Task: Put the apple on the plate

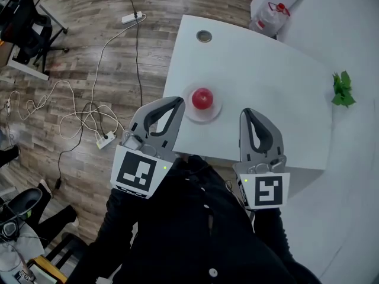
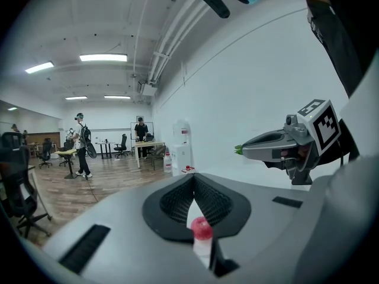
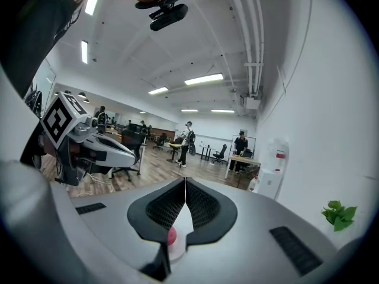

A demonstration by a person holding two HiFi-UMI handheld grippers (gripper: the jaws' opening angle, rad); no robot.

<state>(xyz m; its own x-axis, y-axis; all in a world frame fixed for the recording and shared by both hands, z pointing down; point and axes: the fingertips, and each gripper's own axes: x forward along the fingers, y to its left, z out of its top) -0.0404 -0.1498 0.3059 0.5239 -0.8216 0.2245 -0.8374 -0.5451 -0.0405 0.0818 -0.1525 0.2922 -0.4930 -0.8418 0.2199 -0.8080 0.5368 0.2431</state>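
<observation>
A red apple (image 1: 202,99) sits on a small clear plate (image 1: 211,115) near the front edge of the white table (image 1: 260,70). My left gripper (image 1: 179,102) is shut and empty, with its tips just left of the plate. To the right of the plate and a little nearer to me, my right gripper (image 1: 245,112) is also shut with nothing in it. In the left gripper view the apple (image 2: 201,228) shows low behind the shut jaws (image 2: 193,180). The right gripper view shows the apple (image 3: 172,236) partly hidden below its touching jaws (image 3: 185,182).
A green leafy sprig (image 1: 342,89) lies at the table's right edge, and a round cable hole (image 1: 204,36) is at the far side. Cables and a power strip (image 1: 106,138) lie on the wooden floor at left. A water bottle (image 1: 269,10) stands beyond the table.
</observation>
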